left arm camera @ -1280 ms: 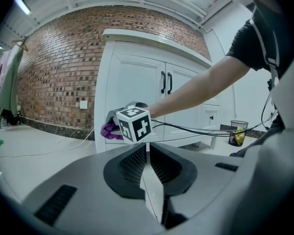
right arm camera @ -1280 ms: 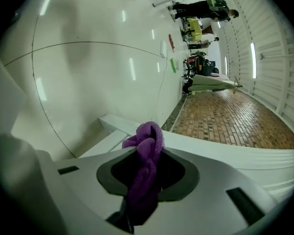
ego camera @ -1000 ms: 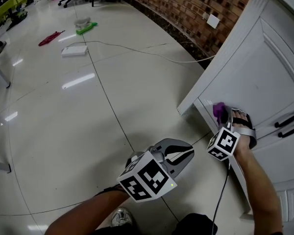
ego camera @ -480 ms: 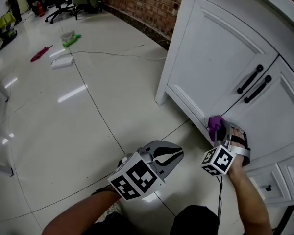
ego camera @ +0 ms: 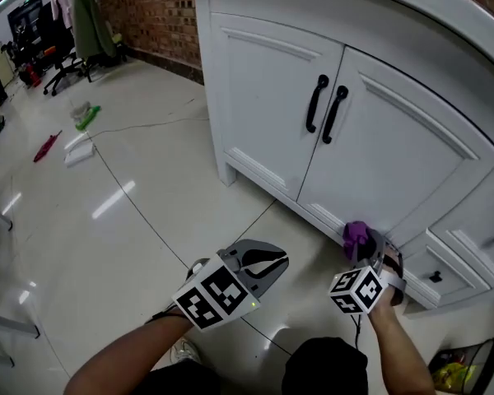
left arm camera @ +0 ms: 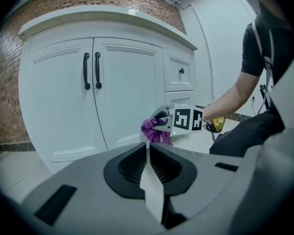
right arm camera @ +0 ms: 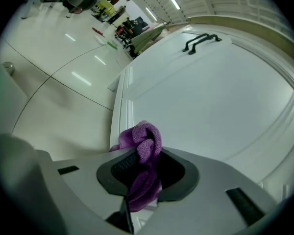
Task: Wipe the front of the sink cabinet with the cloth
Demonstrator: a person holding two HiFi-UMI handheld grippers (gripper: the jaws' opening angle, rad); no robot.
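Note:
The white sink cabinet [ego camera: 395,146] has two doors with black handles [ego camera: 326,109] and drawers at the right. My right gripper [ego camera: 361,249] is shut on a bunched purple cloth [ego camera: 356,237], held against the bottom rail of the right door. The cloth [right arm camera: 143,146] bulges out between the jaws close to the white door panel [right arm camera: 210,106]. The same cloth [left arm camera: 154,130] shows in the left gripper view in front of the cabinet [left arm camera: 63,97]. My left gripper [ego camera: 267,263] is shut and empty, low over the floor, left of the right one.
Glossy tiled floor [ego camera: 123,220] spreads to the left, with a white cable, a white box [ego camera: 78,153], and red and green items far off. A brick wall [ego camera: 148,11] meets the cabinet's left side. Yellow objects [ego camera: 453,377] lie at bottom right.
The right gripper with the cloth has slid rightward along the cabinet's bottom rail, from the left corner to under the right door. The head view swung to face the cabinet front.

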